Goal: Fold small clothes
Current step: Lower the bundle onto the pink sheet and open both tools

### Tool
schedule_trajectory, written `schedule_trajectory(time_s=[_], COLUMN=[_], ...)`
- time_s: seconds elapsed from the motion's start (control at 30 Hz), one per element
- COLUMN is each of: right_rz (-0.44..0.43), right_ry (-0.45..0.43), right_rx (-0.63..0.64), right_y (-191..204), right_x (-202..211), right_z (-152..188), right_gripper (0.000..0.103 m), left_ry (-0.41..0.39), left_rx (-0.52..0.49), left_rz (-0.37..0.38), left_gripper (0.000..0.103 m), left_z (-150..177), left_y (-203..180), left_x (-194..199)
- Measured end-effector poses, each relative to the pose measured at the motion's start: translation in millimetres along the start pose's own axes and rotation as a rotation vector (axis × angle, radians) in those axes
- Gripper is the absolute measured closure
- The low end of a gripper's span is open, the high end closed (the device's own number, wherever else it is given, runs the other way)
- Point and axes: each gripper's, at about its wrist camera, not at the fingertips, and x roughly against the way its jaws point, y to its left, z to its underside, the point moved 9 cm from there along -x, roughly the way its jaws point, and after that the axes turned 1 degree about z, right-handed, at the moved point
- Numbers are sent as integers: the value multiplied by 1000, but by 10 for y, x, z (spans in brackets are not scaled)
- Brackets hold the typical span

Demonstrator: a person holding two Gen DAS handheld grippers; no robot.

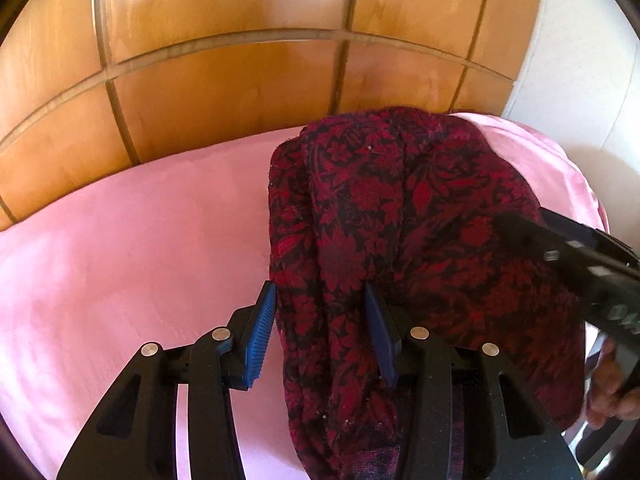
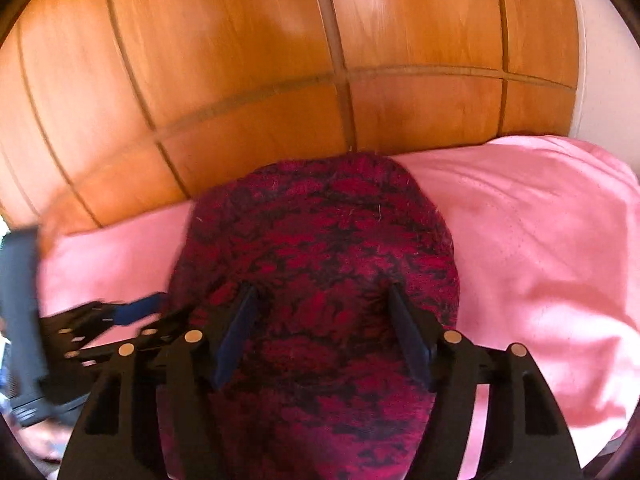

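The red-and-black floral garment (image 1: 400, 220) lies bunched on the pink sheet (image 1: 140, 240) near the wooden headboard (image 1: 240, 92). The left gripper (image 1: 320, 300) stands spread astride a fold. The blurred right view shows the right gripper (image 2: 322, 292) spread over the cloth; pad contact is unclear.

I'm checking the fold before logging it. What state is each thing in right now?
Red floral garment: bunched, not flat, lying on the sheet.
Pink sheet: spread smooth, mostly bare.
Left gripper: fingers partly apart, a fold of garment between them; grip unclear.
Right gripper: fingers apart over the garment, cloth between them; grip unclear.
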Motion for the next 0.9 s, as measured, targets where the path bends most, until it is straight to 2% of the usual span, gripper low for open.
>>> schedule_trajectory(time_s=[0.17, 0.27, 0.53, 0.8, 0.9], right_rz=[131, 134, 87, 138, 182], right_ry=[35, 28, -52, -136, -164], right_rx=[73, 59, -66, -42, -43], right_y=[23, 34, -75, 97, 145], right_x=[-201, -143, 160, 528, 681], right_z=[-60, -50, -119, -96, -30], right_gripper=[30, 28, 14, 5, 3], left_ry=[-16, -43, -162, -206, -221], left_rx=[28, 65, 93, 106, 110], left_rz=[-15, -6, -46, -69, -79], left_gripper=[56, 56, 27, 24, 18], left_z=[65, 91, 149, 264, 308], left_y=[75, 64, 75, 128, 152], left_x=[-4, 141, 618, 876, 945])
